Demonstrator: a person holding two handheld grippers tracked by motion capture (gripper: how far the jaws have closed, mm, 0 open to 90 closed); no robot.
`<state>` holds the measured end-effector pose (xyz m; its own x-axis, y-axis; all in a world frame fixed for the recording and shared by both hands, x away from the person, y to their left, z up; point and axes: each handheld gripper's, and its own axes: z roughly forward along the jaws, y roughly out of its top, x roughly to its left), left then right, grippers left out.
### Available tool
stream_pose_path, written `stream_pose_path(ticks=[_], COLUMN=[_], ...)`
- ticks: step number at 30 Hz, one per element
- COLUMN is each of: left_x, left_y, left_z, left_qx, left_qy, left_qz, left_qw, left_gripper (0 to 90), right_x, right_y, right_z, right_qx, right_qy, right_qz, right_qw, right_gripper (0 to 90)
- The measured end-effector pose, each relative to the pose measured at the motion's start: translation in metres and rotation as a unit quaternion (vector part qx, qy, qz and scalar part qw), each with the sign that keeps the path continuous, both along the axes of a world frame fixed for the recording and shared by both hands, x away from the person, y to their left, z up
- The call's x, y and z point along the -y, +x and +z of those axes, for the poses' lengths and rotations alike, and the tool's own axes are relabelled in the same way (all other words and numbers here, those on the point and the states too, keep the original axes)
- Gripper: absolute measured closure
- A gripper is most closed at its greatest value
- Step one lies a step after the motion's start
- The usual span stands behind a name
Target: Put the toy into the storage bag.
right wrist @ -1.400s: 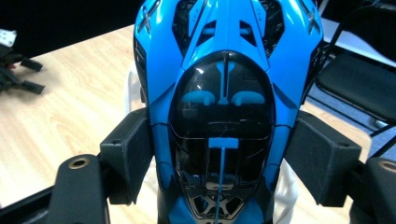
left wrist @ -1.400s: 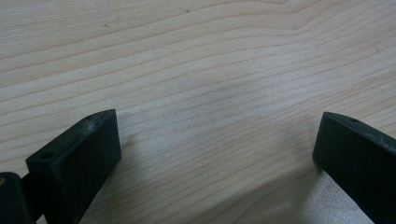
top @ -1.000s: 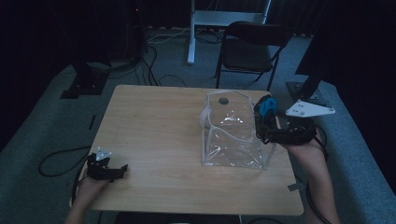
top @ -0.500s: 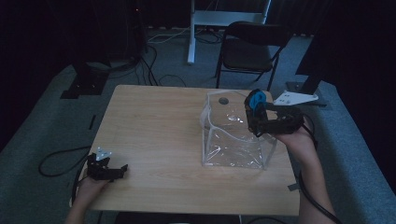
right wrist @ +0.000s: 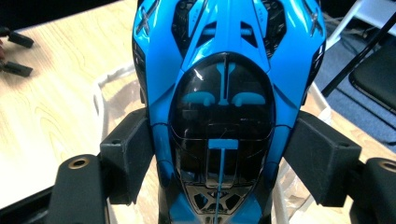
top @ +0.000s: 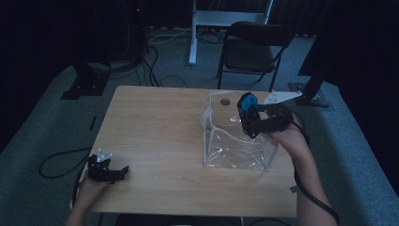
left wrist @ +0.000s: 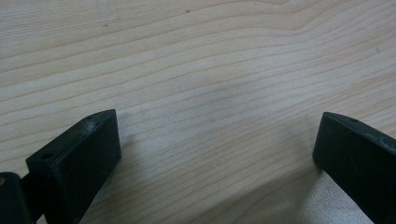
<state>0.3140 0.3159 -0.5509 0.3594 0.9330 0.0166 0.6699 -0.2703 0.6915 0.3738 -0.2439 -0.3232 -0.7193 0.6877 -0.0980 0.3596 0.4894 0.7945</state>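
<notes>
The room around the wooden table (top: pixel 160 136) is dim, so the floor cables and stands at the far side are hard to read. In the high view the clear plastic box (top: pixel 235 146) at the right of the table shows mainly by its pale edges and reflections; its walls are see-through, and a small dark round spot at its far left corner cannot be identified. The one blue toy car (top: pixel 248 107) is partly covered there by the right gripper (top: pixel 251 117) and the hand behind it, so just its blue end and dark body are seen, above the far right part of the box's open top. In the right gripper view the car (right wrist: pixel 224 93) is cut off at the top and bottom edges; its blue shell and dark canopy fill the space between the two black jaws, whose pads press on its sides. Whether the car touches the box rim cannot be told.

The left gripper (top: pixel 109 170) lies at the near left corner of the table, well apart from the box, small and dark in the high view. In the left gripper view its two jaws stand wide apart with bare wood between them, both cut off by the bottom edge.

Counted: one car, one box, two grippers, one folding chair (top: pixel 251 49) beyond the table.
</notes>
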Motion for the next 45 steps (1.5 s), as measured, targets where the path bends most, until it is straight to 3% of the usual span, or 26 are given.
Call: stream_pose_path(ticks=[9, 13, 18, 22, 31, 33, 34, 45], left_x=[0.0, 0.0, 0.0, 0.0, 0.0, 0.0, 0.0, 0.0], left_y=[0.0, 0.0, -0.001, -0.001, -0.001, -0.001, -0.001, -0.001], left_z=[0.0, 0.0, 0.0, 0.0, 0.0, 0.0, 0.0, 0.0], left_qx=[0.001, 0.001, 0.001, 0.001, 0.0, 0.0, 0.0, 0.0], left_qy=[0.0, 0.0, 0.0, 0.0, 0.001, 0.001, 0.001, 0.0], left_qz=[0.001, 0.001, 0.001, 0.001, 0.001, 0.001, 0.001, 0.001], left_qw=[1.0, 1.0, 1.0, 1.0, 1.0, 1.0, 1.0, 1.0], left_gripper=[1.4, 1.4, 1.4, 1.4, 1.4, 1.4, 1.4, 1.4], right_x=[-0.004, -0.005, -0.01, -0.014, -0.029, -0.03, -0.033, -0.037], right_y=[0.015, 0.021, 0.026, 0.032, 0.045, 0.046, 0.047, 0.048], right_z=[-0.014, -0.017, -0.02, -0.023, -0.031, -0.032, -0.033, -0.033], right_qx=[-0.031, -0.042, -0.058, -0.071, -0.098, -0.097, -0.105, -0.121], right_qy=[-0.024, -0.046, -0.078, -0.089, -0.143, -0.149, -0.159, -0.188], right_qz=[0.008, 0.014, 0.04, 0.052, 0.086, 0.089, 0.097, 0.107], right_qw=[0.9992, 0.998, 0.9945, 0.9922, 0.9811, 0.9801, 0.9769, 0.9688], right_gripper=[26.7, 26.7, 26.7, 26.7, 26.7, 26.7, 26.7, 26.7])
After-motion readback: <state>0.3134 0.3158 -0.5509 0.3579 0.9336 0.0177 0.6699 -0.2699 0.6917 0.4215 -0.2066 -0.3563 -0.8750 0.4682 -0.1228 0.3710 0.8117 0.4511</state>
